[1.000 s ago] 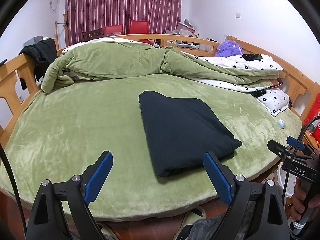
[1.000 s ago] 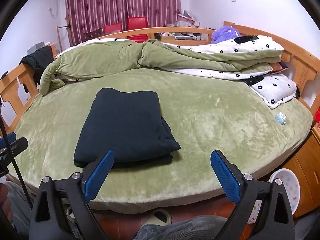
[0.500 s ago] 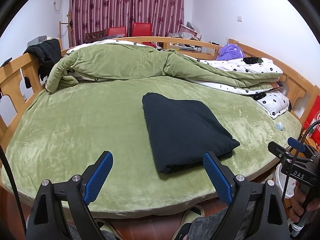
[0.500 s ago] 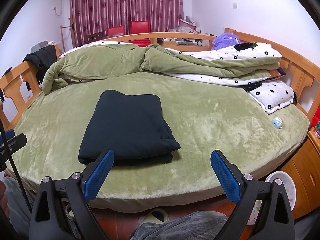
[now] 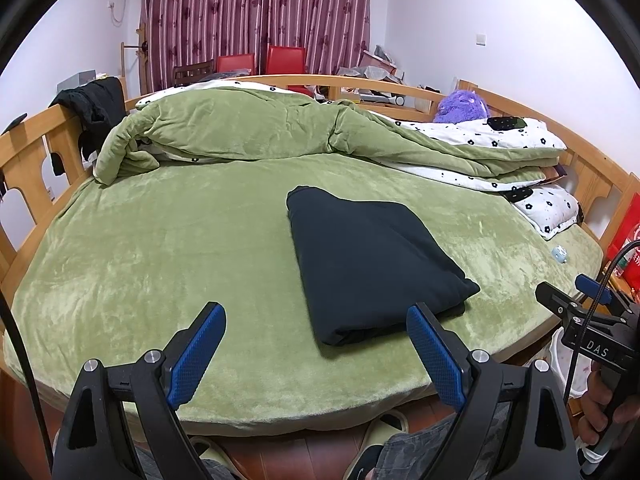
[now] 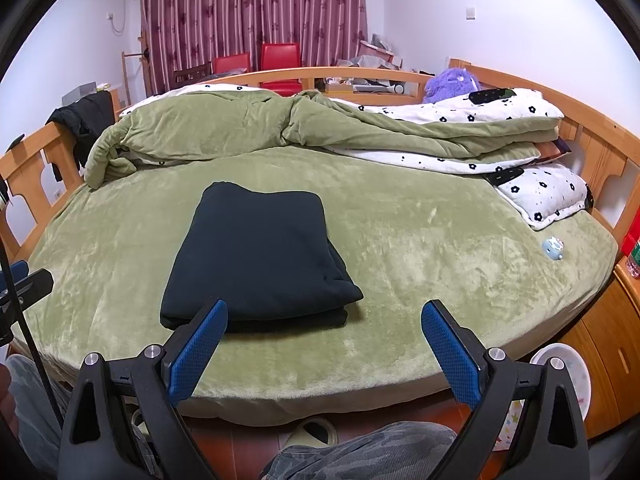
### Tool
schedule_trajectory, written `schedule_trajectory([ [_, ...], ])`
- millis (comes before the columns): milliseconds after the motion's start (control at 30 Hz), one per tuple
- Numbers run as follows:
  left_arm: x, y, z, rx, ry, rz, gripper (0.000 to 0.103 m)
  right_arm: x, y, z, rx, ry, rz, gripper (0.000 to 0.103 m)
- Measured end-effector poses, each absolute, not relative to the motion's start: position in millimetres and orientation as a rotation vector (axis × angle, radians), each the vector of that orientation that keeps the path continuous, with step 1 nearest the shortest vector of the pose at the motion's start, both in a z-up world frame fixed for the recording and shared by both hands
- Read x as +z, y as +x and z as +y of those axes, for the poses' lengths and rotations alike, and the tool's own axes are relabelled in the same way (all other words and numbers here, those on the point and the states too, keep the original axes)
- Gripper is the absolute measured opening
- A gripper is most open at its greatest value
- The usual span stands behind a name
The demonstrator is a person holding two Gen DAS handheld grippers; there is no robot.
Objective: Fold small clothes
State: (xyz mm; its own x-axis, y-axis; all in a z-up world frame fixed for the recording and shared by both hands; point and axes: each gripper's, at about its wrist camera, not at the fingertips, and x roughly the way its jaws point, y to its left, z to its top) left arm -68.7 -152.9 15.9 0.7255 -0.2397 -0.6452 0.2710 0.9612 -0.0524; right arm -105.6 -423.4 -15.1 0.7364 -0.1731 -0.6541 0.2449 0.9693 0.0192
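A dark garment (image 5: 372, 264) lies folded flat on the green bed (image 5: 160, 264), nearer the front edge than the bunched quilt (image 5: 248, 128) at the back. The left gripper (image 5: 316, 338) and the right gripper (image 6: 324, 334) both hang off the bed's front edge, fingers wide apart, holding nothing.

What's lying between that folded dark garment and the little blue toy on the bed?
Nothing: in the right wrist view, only bare green bedcover stretches between the folded dark garment and the little blue toy.

My view: round wooden-railed bed (image 5: 24, 152), green blanket (image 6: 400, 248), maroon striped curtains (image 5: 256, 16), white walls (image 6: 520, 20), red chairs (image 6: 280, 54).
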Motion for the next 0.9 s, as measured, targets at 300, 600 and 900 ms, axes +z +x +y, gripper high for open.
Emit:
schedule_trajectory([
  [300,16,-71,-150,-0.277,0.039,0.704,0.092,-11,-106,-420,-0.229,0.104,0.702,0.096],
  [600,18,-71,-146,-0.27,0.026,0.698,0.092,-8,-105,-414,-0.227,0.103,0.701,0.096],
  [900,18,-71,-146,-0.269,0.025,0.697,0.092,-8,-106,-414,-0.225,0.1,0.7,0.096],
])
